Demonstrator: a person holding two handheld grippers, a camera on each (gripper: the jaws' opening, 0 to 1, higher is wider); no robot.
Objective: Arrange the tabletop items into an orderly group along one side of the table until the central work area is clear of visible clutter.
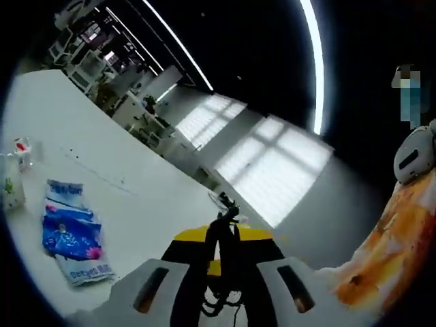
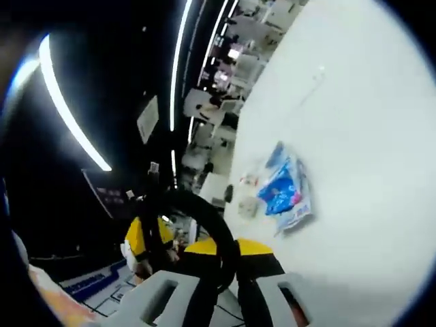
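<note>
My left gripper [image 1: 225, 238] has its yellow-tipped jaws closed on a black cable [image 1: 227, 219] that sticks up between them, thin wires hanging below. My right gripper [image 2: 230, 253] is likewise shut on the black cable [image 2: 201, 210], which arcs left to the other gripper [image 2: 144, 244]. On the white table [image 1: 136, 184] lies a blue and white packet [image 1: 71, 231], with a small red-capped bottle [image 1: 22, 152] and a white item [image 1: 11, 192] beyond it. The right gripper view shows the packet [image 2: 286, 191] on the table [image 2: 368, 136], small items [image 2: 246, 197] beside it.
Both grippers are lifted off the table, near its edge. A person's orange-patterned sleeve [image 1: 388, 252] is at the right, with a white rounded object [image 1: 415, 153] above it. Desks and shelving [image 1: 102, 61] stand beyond the far end of the table.
</note>
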